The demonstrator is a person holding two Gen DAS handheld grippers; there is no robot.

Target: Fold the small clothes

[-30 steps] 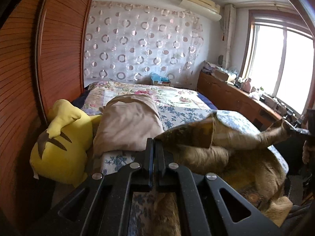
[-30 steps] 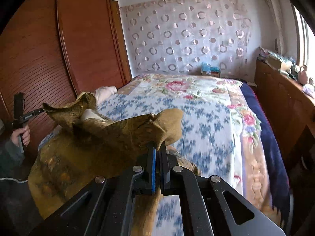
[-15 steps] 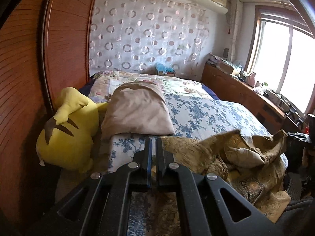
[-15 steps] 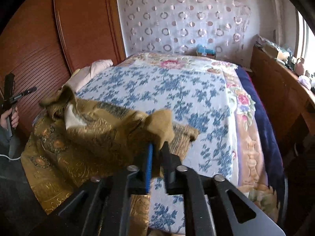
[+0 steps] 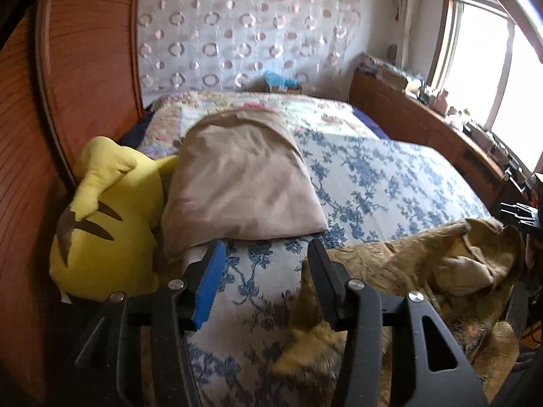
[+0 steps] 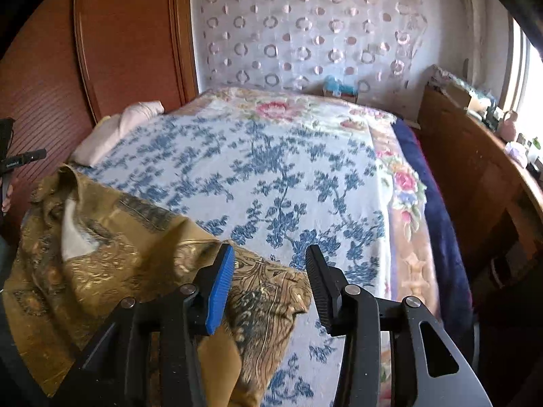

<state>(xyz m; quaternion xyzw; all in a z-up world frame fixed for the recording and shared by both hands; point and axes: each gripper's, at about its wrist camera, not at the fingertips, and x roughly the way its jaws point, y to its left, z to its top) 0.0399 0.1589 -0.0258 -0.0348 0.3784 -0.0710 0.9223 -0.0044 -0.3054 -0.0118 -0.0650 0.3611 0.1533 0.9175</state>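
A gold-brown patterned garment point(image 5: 424, 271) lies rumpled across the near edge of the bed; it also shows in the right wrist view point(image 6: 112, 261). My left gripper point(image 5: 266, 257) is open and empty just above the bed, with the garment's near corner under its right finger point(image 5: 325, 278). My right gripper point(image 6: 269, 266) is open and empty above the garment's other corner point(image 6: 271, 291). Part of the garment hangs over the bed's edge.
The bed point(image 6: 288, 176) has a blue-flowered cover. A beige pillow point(image 5: 237, 176) and a yellow plush toy point(image 5: 105, 224) lie at its left side by the wooden wardrobe point(image 5: 78, 68). A wooden cabinet point(image 6: 475, 176) runs along the right, under the window.
Both grippers held the garment's corners lifted, lowered it onto the bed, then opened and let it go. The garment now lies on the bed.
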